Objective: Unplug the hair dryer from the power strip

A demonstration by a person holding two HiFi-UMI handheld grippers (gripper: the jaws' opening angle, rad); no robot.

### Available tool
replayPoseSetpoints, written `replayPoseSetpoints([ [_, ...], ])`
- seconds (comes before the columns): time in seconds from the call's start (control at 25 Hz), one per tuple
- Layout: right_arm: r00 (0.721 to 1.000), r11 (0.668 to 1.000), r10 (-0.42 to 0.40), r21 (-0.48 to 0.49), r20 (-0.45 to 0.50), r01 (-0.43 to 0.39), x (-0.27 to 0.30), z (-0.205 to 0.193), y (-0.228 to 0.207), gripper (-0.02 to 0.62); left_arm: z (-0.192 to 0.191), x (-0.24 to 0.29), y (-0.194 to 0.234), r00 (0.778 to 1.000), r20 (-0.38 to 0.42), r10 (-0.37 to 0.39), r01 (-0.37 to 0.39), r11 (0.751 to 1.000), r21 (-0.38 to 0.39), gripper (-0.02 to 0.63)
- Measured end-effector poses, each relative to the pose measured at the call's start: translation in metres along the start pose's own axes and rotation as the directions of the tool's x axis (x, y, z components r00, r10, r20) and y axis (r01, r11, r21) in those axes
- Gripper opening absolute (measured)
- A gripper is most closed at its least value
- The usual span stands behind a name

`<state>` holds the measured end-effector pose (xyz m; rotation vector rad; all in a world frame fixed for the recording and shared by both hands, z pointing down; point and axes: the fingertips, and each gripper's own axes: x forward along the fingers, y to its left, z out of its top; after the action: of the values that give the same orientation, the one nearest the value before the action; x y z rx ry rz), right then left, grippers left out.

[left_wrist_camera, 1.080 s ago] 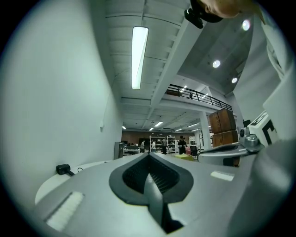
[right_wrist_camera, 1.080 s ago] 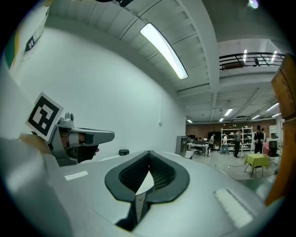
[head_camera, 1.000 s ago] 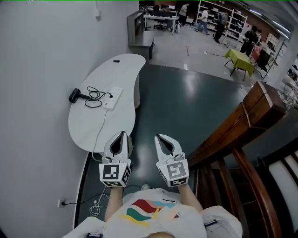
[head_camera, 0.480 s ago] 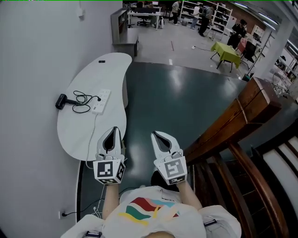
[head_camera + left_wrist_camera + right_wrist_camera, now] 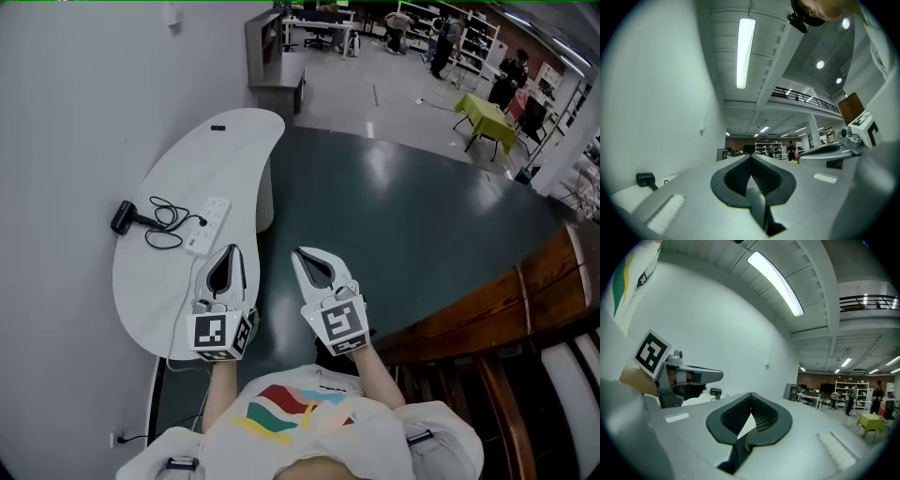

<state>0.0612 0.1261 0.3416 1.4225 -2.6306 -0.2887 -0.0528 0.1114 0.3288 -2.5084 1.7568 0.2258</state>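
Note:
A black hair dryer lies at the left side of a white curved table, by the wall. Its black cord coils over to a white power strip beside it. My left gripper is shut and empty, held over the table's near right part, short of the strip. My right gripper is shut and empty too, beside the left one, over the dark floor. In the left gripper view the hair dryer shows small at the far left. The right gripper view shows the hair dryer beyond the left gripper.
A grey wall runs along the table's left side. Dark green floor spreads to the right. A brown wooden railing and chairs stand at the lower right. A green-clothed table, shelves and people are far back.
Both grippers have come forward toward the white table, still shut. The table, hair dryer and power strip now lie closer, and the wooden railing has slid toward the lower right.

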Motion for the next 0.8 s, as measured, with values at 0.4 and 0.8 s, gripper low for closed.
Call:
replayPoseSetpoints([
  [0.4,0.995,0.996,0.092,-0.023,0.030,-0.092,0.146,-0.007,-0.181,0.012,-0.006,0.201,0.017,0.991,0.037,0.131,-0.131,0.991,0.008,-0.002],
  [0.8,0.977,0.977,0.208,0.041,0.042,-0.209,0.238,-0.002,-0.204,0.012,-0.008,0.267,0.061,0.974,0.009,0.225,-0.225,0.974,0.023,-0.002],
])
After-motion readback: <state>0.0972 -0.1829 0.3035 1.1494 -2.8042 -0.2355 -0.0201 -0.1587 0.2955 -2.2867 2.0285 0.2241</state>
